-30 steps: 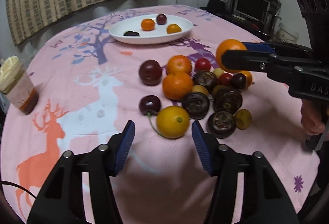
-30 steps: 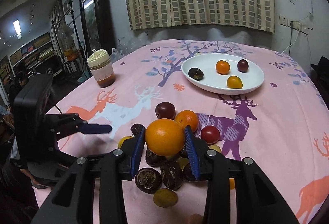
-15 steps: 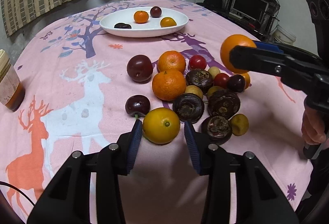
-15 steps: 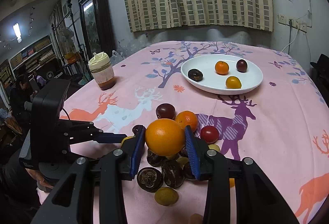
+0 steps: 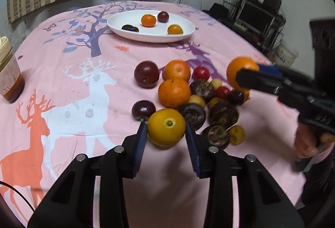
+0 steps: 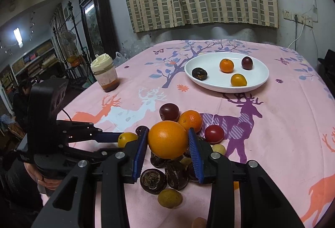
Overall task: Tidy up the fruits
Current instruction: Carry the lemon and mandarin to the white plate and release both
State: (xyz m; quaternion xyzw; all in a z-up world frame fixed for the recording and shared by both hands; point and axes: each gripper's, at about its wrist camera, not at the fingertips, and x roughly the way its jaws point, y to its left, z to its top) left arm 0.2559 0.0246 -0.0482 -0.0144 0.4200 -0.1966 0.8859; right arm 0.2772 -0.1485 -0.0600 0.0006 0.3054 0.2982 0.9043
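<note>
risk: the yellow orange (image 5: 166, 126) sits in the fruit pile (image 5: 201, 100), touching a dark plum (image 5: 143, 109); closing there could nudge neighbours loose and set them rolling. left gripper (image 5: 166, 137) is low and level at the pile's near edge, fingers straddling this fruit, contact unclear. right gripper (image 6: 167, 143) hovers over the pile, clamped on an orange (image 6: 167, 139), short of the white plate (image 6: 259, 83).

The right gripper (image 6: 167, 145) clamps an orange (image 6: 168, 139) above the fruit pile (image 6: 167, 173). The white plate (image 6: 257, 81) lies at one o'clock, the jar (image 6: 105, 73) at ten.
</note>
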